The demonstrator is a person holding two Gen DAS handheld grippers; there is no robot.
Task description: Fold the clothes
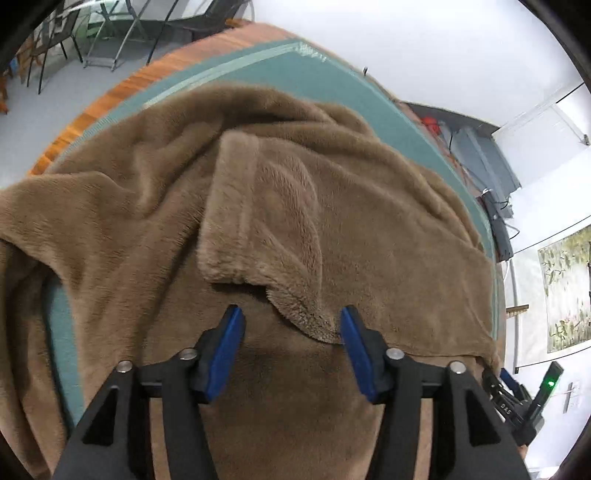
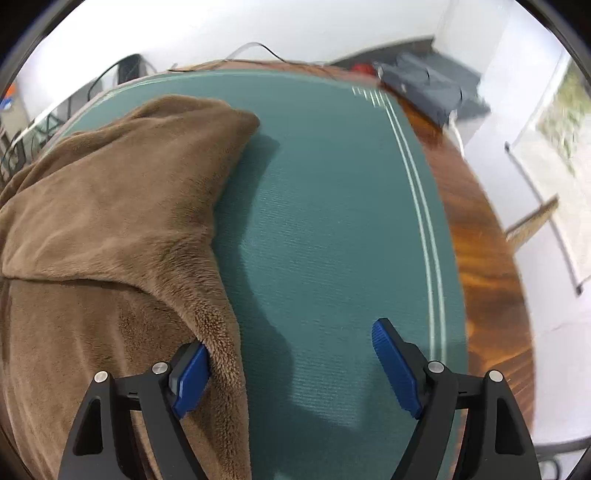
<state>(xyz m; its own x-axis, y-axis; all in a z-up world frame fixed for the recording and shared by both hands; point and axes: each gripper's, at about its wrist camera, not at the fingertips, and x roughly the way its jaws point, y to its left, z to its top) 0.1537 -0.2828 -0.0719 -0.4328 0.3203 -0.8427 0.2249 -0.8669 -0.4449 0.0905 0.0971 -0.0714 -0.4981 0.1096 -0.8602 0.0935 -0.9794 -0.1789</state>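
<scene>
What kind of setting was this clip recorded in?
Probably an indoor home or lab workroom: a brown fleece garment lies on a teal mat over a polished wooden table, with folding chairs and a wall poster beyond. Both grippers are open.

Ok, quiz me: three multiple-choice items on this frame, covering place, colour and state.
1. The brown fleece garment lies on: A a teal mat; B bare floor; C a chair.
2. The claw pads are: A red; B blue; C yellow.
3. The right claw is: A shut on cloth; B open; C out of view.

Key: A, the teal mat lies under the fleece; B, both pads show blue; B, its fingers stand wide apart, one touching the fleece edge.
</scene>
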